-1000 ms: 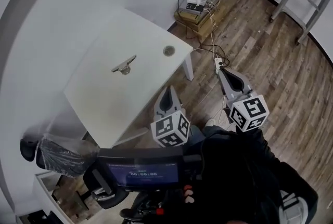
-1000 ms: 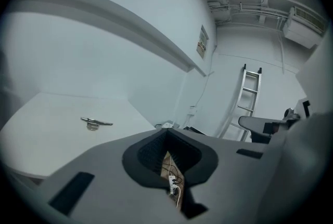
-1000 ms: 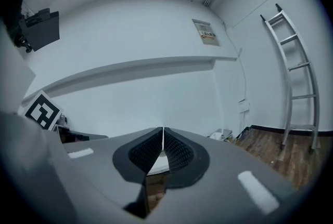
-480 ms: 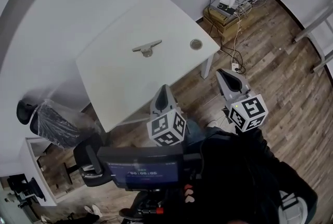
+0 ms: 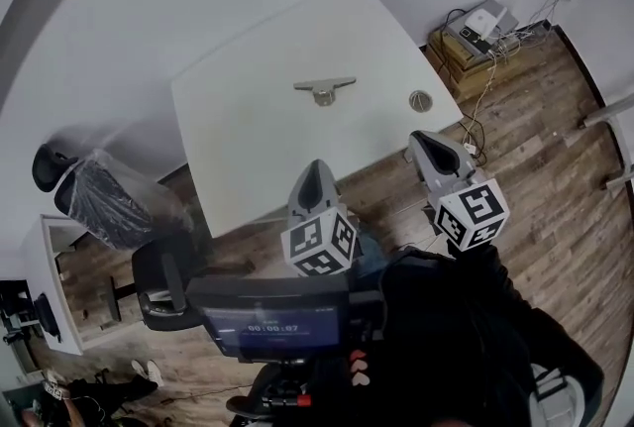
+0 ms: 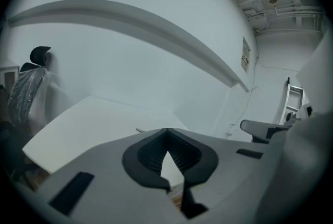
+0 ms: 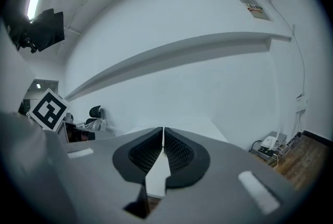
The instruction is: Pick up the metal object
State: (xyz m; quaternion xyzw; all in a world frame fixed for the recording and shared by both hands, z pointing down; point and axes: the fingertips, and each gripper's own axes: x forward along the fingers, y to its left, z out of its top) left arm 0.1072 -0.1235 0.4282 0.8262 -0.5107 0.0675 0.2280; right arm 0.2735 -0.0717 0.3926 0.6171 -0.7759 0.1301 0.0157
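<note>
Since the earlier frame, the white table [image 5: 248, 153] has shifted rightward in the head view. The left gripper [image 5: 315, 167], jaws closed on nothing, hovers at the table's near edge, and the metal object [image 5: 324, 88] lies on the tabletop beyond, well apart. The right gripper [image 5: 424, 140], also closed and empty, hovers by the near right corner.

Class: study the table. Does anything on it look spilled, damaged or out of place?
Nothing stands out. The metal object sits on the table near its middle, a round item near the edge.

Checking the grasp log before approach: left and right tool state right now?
Left tool: closed, tips together, nothing between the jaws.
Right tool: closed, tips together, holding nothing.
</note>
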